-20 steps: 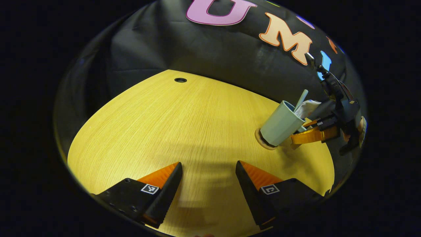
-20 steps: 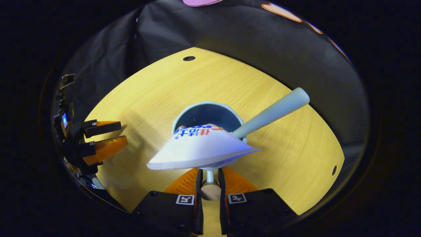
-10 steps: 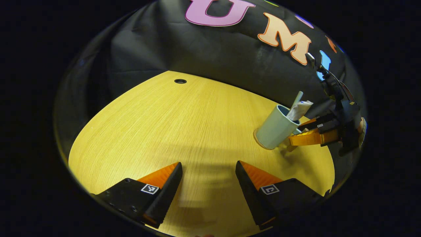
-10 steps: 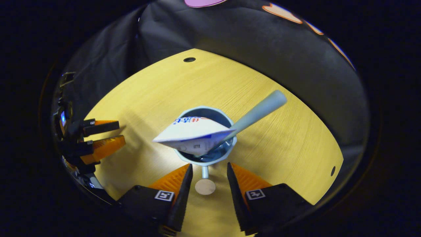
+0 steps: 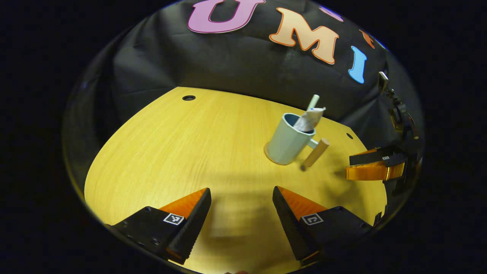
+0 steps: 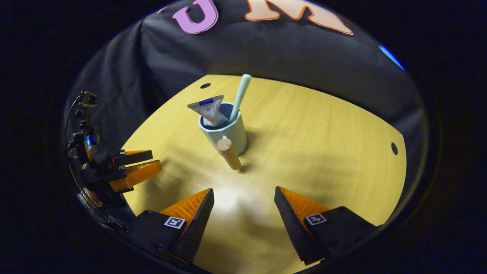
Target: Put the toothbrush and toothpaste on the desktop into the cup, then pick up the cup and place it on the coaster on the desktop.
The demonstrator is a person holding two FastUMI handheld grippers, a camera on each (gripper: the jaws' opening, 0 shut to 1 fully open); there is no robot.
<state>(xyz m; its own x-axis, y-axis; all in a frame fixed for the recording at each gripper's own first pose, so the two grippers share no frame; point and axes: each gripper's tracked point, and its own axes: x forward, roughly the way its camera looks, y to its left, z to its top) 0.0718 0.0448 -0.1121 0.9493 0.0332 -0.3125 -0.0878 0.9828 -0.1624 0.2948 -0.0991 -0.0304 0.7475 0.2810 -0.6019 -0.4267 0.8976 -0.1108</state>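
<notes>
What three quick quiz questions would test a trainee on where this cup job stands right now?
1. True or false: the toothbrush and toothpaste both stand in the cup.
2. What does the cup rest on? A) bare desk B) coaster C) a tray
3. Fill in: the right tool is ____ and apart from the cup's handle.

Key
1. True. Both stick up out of the rim.
2. B. In the left gripper view the coaster edge shows under the cup.
3. Open. The left tool is open too, over the desk.
</notes>
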